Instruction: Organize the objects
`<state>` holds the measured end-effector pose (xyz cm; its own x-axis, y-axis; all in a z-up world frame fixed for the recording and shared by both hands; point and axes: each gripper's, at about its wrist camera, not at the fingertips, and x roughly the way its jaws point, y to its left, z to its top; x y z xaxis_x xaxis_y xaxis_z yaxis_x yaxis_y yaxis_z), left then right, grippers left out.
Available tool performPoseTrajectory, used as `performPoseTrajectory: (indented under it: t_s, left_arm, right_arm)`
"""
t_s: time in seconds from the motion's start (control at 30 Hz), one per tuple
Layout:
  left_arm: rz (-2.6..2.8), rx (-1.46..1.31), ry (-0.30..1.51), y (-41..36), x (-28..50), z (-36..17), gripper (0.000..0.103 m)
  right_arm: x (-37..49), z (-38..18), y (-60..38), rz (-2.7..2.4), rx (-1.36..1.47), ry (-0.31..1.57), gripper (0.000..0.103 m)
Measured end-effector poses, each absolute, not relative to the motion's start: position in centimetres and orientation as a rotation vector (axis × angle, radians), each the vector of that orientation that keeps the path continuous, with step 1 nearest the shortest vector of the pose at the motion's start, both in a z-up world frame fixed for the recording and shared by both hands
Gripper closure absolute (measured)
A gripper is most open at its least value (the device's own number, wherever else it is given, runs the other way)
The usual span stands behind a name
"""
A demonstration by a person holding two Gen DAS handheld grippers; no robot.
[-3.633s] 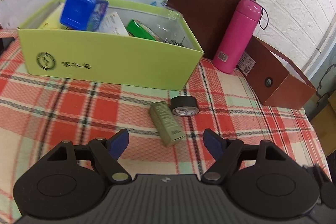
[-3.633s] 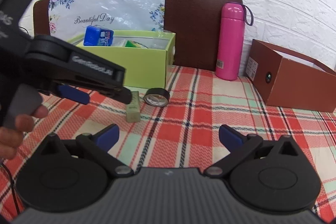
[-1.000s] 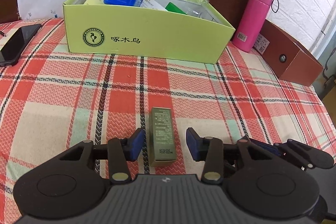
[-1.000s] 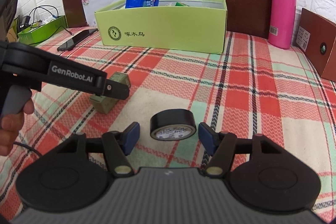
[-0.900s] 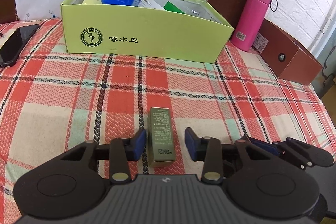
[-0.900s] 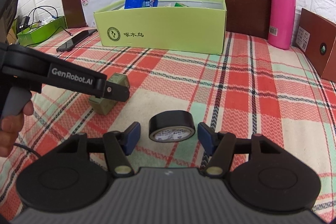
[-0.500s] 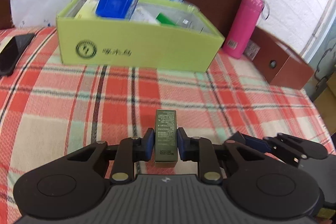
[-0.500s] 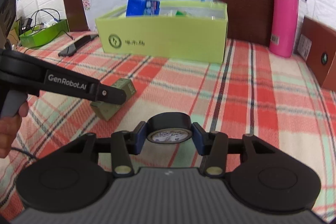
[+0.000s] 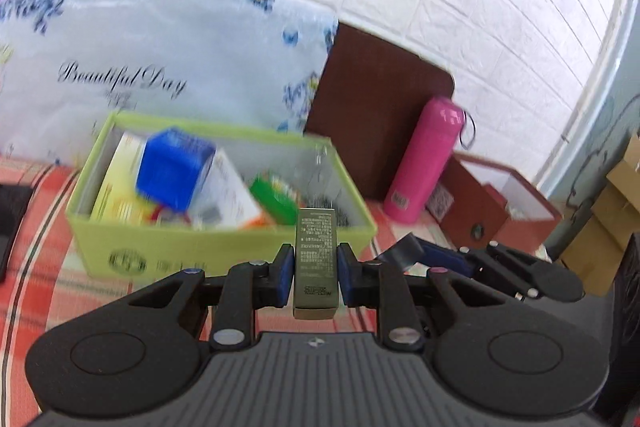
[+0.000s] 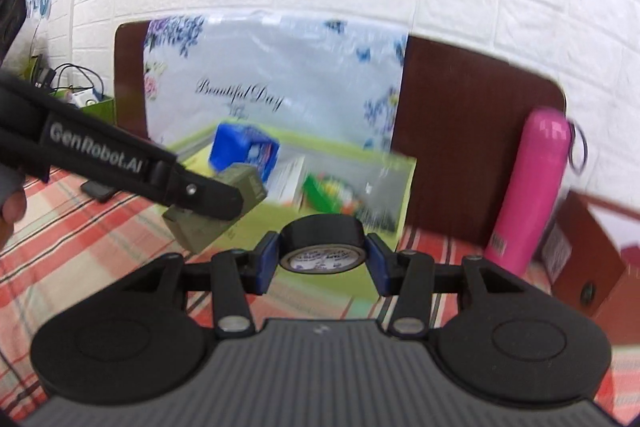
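Both loads hang just short of the green box [image 9: 224, 247] at centre frame: the left gripper [image 9: 315, 273] has its jaws clamped on the olive carton [image 9: 315, 259], long axis pointing at the box, and the right gripper [image 10: 322, 263] pinches the black tape roll [image 10: 322, 231].

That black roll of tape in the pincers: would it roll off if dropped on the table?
Probably, if it lands on edge: the tape roll is round. Landing flat, it likely stays put. The right gripper clamps it across its width without visible squashing, so it seems stiff and probably light.
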<state>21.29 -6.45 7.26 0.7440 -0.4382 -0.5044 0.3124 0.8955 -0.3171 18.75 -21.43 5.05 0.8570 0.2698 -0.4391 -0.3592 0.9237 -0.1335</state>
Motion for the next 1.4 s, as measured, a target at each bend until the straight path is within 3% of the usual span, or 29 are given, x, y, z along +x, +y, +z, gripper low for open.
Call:
performPoseTrajectory:
  t_s: [0.27,0.67,0.7,0.77,0.8,0.83,0.87,1.03,1.2,1.4]
  left_arm:
    - [-0.378,-0.235,0.579,-7.3,28.3,8.7,0.08]
    - [-0.341,-0.251,0.605,-7.7,34.8,5.8,0.08]
    - [-0.341,-0.254,0.591,-7.6,34.8,5.7,0.079]
    - [-0.346,-0.264,0.572,-7.3,34.8,5.6,0.065]
    - [-0.34,-0.27,0.569,-7.3,34.8,5.6,0.041]
    - [-0.323,-0.273,0.561,-7.2,34.6,5.6,0.026]
    - [-0.307,-0.269,0.542,-7.0,34.3,5.7,0.025]
    - [-0.289,-0.249,0.51,-6.5,32.8,6.2,0.025]
    - [-0.28,-0.241,0.486,-6.4,30.6,7.1,0.025]
    - [-0.262,-0.167,0.502,-6.6,25.6,8.6,0.017]
  right_arm:
    - [24.0,4.6,-21.0,0.303,-0.223,0.401,0.057]
    - [28.8,1.6,-20.1,0.291,-0.214,0.419,0.057]
    - [29.1,1.4,-20.0,0.291,-0.213,0.419,0.057]
    - [29.4,1.1,-19.7,0.296,-0.218,0.406,0.057]
    - [29.4,0.9,-19.6,0.299,-0.224,0.397,0.051]
    - [29.4,0.8,-19.4,0.303,-0.232,0.396,0.045]
    - [29.2,0.7,-19.3,0.305,-0.239,0.394,0.033]
    - [28.0,0.8,-19.1,0.306,-0.244,0.387,0.023]
    - [25.7,1.9,-19.0,0.288,-0.248,0.374,0.004]
    - [21.6,3.7,-19.9,0.272,-0.237,0.389,0.0]
